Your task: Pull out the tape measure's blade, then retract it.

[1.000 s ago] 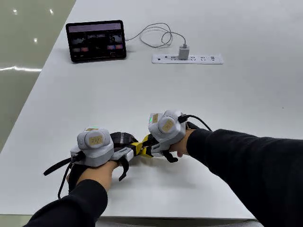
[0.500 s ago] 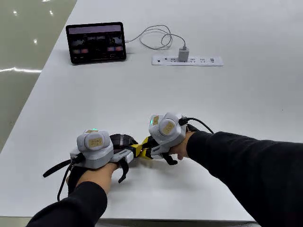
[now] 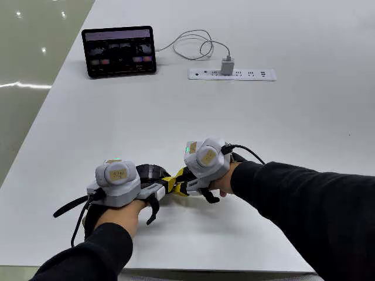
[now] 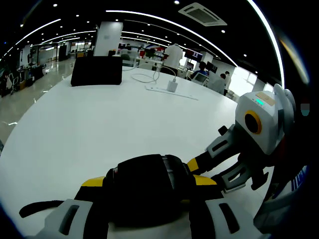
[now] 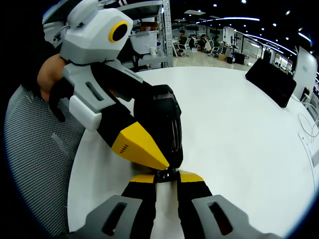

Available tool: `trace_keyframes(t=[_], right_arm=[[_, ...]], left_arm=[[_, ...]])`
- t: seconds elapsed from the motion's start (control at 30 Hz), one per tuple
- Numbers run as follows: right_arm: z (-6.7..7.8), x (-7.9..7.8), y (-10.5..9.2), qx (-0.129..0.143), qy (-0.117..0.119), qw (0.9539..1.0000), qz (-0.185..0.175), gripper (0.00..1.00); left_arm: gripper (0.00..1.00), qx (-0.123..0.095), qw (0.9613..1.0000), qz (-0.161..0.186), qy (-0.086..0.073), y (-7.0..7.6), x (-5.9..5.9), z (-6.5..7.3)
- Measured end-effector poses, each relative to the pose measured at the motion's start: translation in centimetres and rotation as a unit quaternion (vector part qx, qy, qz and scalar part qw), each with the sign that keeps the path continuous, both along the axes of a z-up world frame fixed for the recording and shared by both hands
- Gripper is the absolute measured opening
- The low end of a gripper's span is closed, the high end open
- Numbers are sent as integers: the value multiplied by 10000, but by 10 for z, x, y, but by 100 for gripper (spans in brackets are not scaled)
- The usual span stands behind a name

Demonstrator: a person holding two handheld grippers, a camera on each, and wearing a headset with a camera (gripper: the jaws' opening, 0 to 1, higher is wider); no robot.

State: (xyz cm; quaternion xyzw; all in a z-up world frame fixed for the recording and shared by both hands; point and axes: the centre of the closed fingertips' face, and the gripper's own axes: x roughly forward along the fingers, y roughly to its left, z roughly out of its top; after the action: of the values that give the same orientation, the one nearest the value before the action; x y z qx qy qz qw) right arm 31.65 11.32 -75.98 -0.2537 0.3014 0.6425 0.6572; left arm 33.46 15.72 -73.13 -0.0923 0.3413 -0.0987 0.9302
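My left gripper [image 4: 148, 185] clamps the tape [image 4: 149, 172]; my right gripper [image 5: 167, 179] pinches its blade [image 5: 167, 173], close to the table's [image 3: 246, 123] front edge, open surface beyond.

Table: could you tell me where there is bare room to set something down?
Bare: the wide table stretch between the tablet, the power strip and the near edge, and all right of the strip. Crowded: the near edge, where left tongs and right tongs meet on the tape measure.
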Motion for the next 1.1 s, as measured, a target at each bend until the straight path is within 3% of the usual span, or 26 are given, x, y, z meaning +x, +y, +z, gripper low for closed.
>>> trace_keyframes(t=[0.8, 1.0, 1.1], right_arm=[[0, -2, 1, -78, -109, 9999, 28, 12], [0, -2, 0, -102, -128, 9999, -1, 14], [0, -1, 0, -105, -131, 9998, -91, 21]], left_arm=[[63, 133, 9999, 36, -96, 1, -1, 2], [63, 200, 9998, -40, -84, 1, -3, 1], [66, 256, 9997, -47, 44, 4, -7, -2]])
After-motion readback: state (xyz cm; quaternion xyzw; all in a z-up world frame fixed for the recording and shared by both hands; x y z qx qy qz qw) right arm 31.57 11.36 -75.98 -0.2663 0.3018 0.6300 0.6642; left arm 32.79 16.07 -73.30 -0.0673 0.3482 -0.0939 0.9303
